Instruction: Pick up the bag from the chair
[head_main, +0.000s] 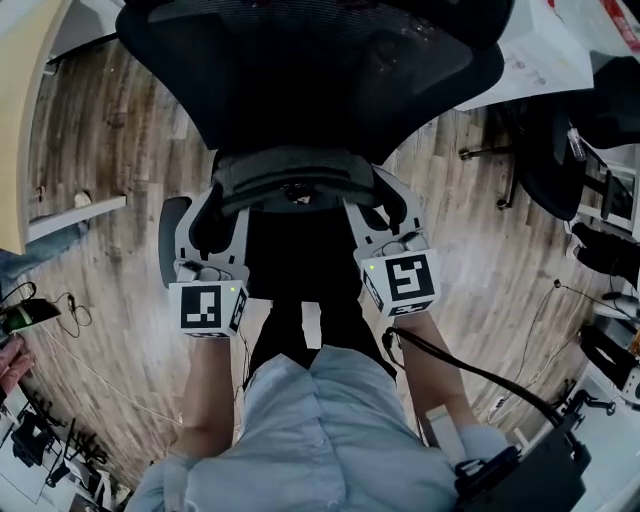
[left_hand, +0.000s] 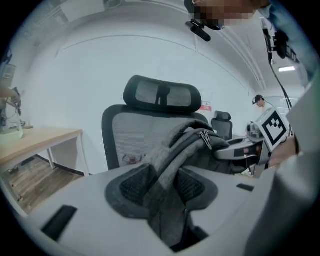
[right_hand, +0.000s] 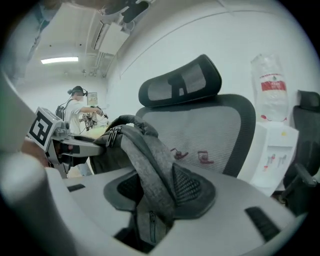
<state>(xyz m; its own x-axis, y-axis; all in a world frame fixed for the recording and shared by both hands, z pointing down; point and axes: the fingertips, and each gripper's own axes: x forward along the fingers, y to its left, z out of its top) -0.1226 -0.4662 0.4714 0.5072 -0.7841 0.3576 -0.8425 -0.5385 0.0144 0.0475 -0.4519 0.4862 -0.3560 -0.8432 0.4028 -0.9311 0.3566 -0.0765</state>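
Observation:
A grey fabric bag (head_main: 290, 180) sits in front of the black mesh chair (head_main: 300, 70), between my two grippers. My left gripper (head_main: 212, 222) is shut on the bag's left side, and grey cloth (left_hand: 170, 170) is pinched between its pads. My right gripper (head_main: 385, 215) is shut on the bag's right side, with a fold of the bag (right_hand: 150, 165) and a zip running through its jaws. The chair's backrest (left_hand: 135, 140) and headrest (right_hand: 180, 82) stand upright just behind the bag. The bag hides the seat, so I cannot tell whether it rests on it.
A light wooden desk (head_main: 20, 120) stands at the left. Another dark chair (head_main: 540, 150) is at the right. A water dispenser (right_hand: 272, 150) stands beside the chair. A person (right_hand: 77, 105) stands far behind. Cables and gear lie on the wooden floor (head_main: 110, 200).

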